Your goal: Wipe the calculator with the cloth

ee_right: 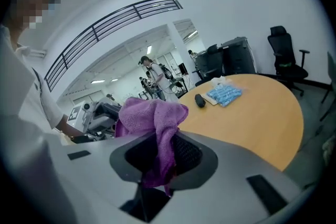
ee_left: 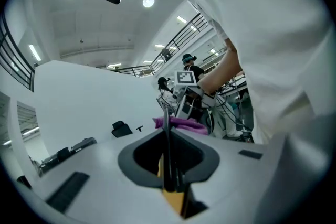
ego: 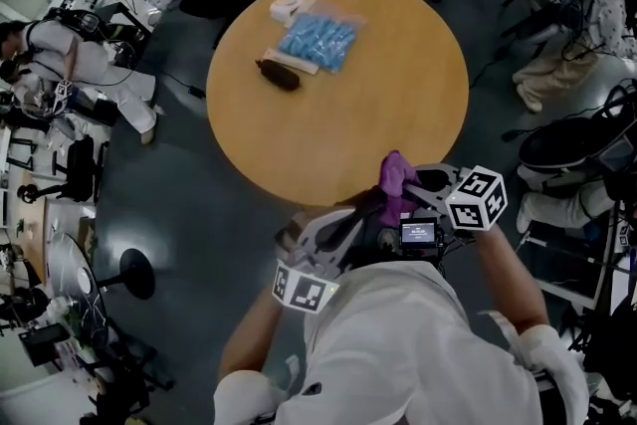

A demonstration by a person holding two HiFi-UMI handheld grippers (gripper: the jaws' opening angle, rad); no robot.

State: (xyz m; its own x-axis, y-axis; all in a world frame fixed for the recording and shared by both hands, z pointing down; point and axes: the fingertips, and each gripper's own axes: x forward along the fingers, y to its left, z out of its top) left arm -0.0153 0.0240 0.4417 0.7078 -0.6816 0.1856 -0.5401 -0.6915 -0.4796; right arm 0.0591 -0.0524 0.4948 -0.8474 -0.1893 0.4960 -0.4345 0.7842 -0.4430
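Observation:
My right gripper [ego: 403, 192] is shut on a purple cloth [ego: 396, 174], which bunches up above its jaws over the near edge of the round wooden table [ego: 398, 95]. In the right gripper view the cloth [ee_right: 150, 119] hangs down between the jaws of the right gripper [ee_right: 163, 150]. Just left of it, my left gripper [ego: 360, 212] is shut on a thin dark flat thing seen edge-on, apparently the calculator [ee_left: 167, 157], with a yellow patch at its lower end. The cloth [ee_left: 181, 124] lies right beyond the calculator's tip; whether they touch I cannot tell.
At the table's far side lie a clear bag of blue items [ego: 318, 40], a white object [ego: 287, 7] and a small dark object [ego: 278, 75]. Office chairs [ego: 552, 10], cables and desks ring the table. A person [ego: 60, 55] sits at the far left.

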